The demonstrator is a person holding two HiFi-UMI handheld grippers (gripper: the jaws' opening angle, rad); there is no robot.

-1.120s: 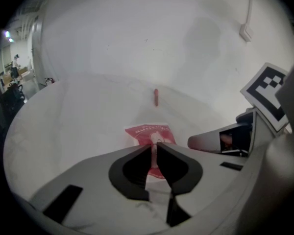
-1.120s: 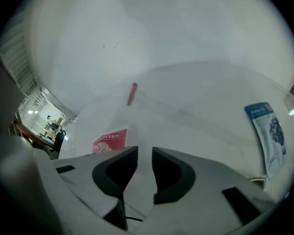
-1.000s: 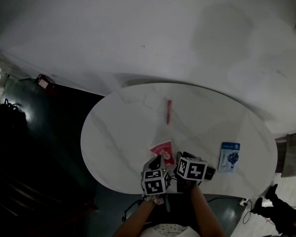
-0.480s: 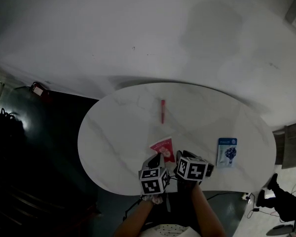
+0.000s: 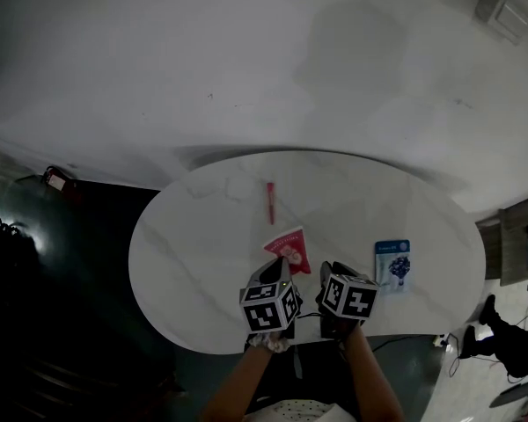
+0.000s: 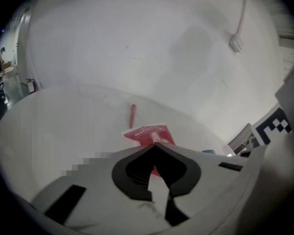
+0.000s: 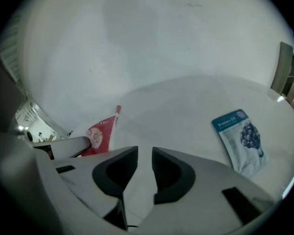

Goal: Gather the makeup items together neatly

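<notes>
A red sachet [image 5: 287,243] hangs pinched by its near corner in my left gripper [image 5: 285,269], which is shut on it just above the white oval table [image 5: 194,244]. In the left gripper view the jaw tips [image 6: 155,144] meet on the sachet [image 6: 147,132]. A thin red stick [image 5: 270,202] lies on the table beyond it, also seen in the left gripper view [image 6: 133,114]. A blue sachet [image 5: 392,262] lies flat at the right [image 7: 240,138]. My right gripper [image 5: 328,272] hovers near the front edge, its jaws [image 7: 144,151] open with nothing between them.
Dark floor lies left of the table [image 5: 62,262]. A person's shoe [image 5: 473,341] and some furniture [image 5: 515,249] are at the right. A cable runs under the front edge [image 5: 405,343]. A white wall [image 5: 246,60] rises behind the table.
The left gripper has lifted the red sachet and carried it away from the front edge toward the red stick. The right gripper has moved forward beside it, still open.
</notes>
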